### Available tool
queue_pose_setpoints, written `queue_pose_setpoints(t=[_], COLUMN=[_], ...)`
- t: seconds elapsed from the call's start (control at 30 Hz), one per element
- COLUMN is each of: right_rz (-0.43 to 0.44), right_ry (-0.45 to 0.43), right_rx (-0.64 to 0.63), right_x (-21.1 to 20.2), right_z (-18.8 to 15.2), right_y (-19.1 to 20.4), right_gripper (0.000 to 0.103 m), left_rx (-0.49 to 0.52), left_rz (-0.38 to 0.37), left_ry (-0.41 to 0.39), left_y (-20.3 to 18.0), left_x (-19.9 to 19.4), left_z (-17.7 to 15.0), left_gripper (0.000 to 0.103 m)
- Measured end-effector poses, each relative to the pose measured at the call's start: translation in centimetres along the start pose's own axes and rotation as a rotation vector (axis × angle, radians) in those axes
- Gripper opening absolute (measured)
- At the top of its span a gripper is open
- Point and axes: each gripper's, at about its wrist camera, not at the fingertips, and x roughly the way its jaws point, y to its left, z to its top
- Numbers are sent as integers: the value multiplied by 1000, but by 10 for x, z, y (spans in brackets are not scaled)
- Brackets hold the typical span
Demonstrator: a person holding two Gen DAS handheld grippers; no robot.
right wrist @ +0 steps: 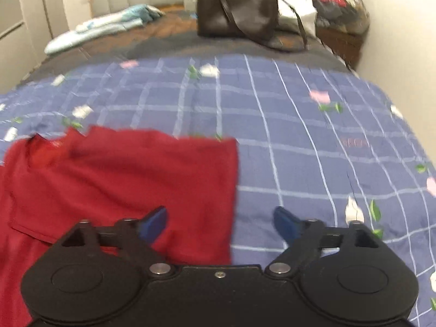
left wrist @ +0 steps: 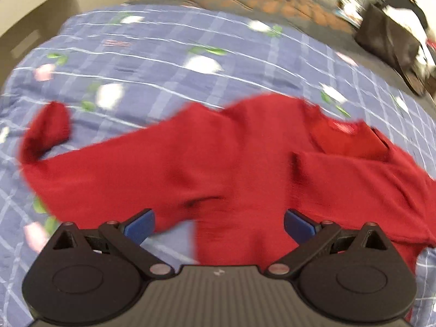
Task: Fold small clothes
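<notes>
A red long-sleeved top (left wrist: 218, 158) lies spread on a blue checked bedspread (left wrist: 163, 62). One sleeve stretches to the left with its cuff curled (left wrist: 49, 125); the neckline (left wrist: 343, 133) is at the right. My left gripper (left wrist: 218, 224) is open and empty, just above the top's near edge. In the right wrist view the top (right wrist: 122, 174) fills the lower left, its straight edge (right wrist: 234, 190) running down the middle. My right gripper (right wrist: 220, 223) is open and empty, with its left finger over the red cloth and its right finger over the bedspread (right wrist: 299, 136). Both views are motion-blurred.
A black handbag (right wrist: 239, 19) and a plastic bag of things (right wrist: 340, 8) sit at the far end of the bed. Folded light-blue cloth (right wrist: 100, 27) lies at the far left. A wall (right wrist: 403, 41) runs along the right side.
</notes>
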Motion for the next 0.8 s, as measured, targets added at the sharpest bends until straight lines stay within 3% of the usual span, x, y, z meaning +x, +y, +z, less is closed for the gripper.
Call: queue_pose_setpoints(t=[0.2,0.43,0.53,0.63,0.7,0.8], right_rz=[89,207,239,254,255,250], right_ry=[-59,-21,20,65,96,136], right_rx=[-57,-55,-47,-35,-28,-12], right_x=[-38,-57,-63,-68,-73,-81], right_z=[-1,-34,-55,-79,-95,-115], right_y=[58,146,180,204,214,221], right_gripper=[102,102,102,102,102,102], left_rx=[-138,-265,-293,-290,-270,-226], left_rz=[107,261,285,262,251,215], left_ry=[-53,-95,-102,-101,-104,-90], left_y=[101,209,237,252,253,250], left_x=[-19,-8,3,19,27,40], left_z=[8,31,45,58,64,71], left_gripper=[103,103,103,102,98,73])
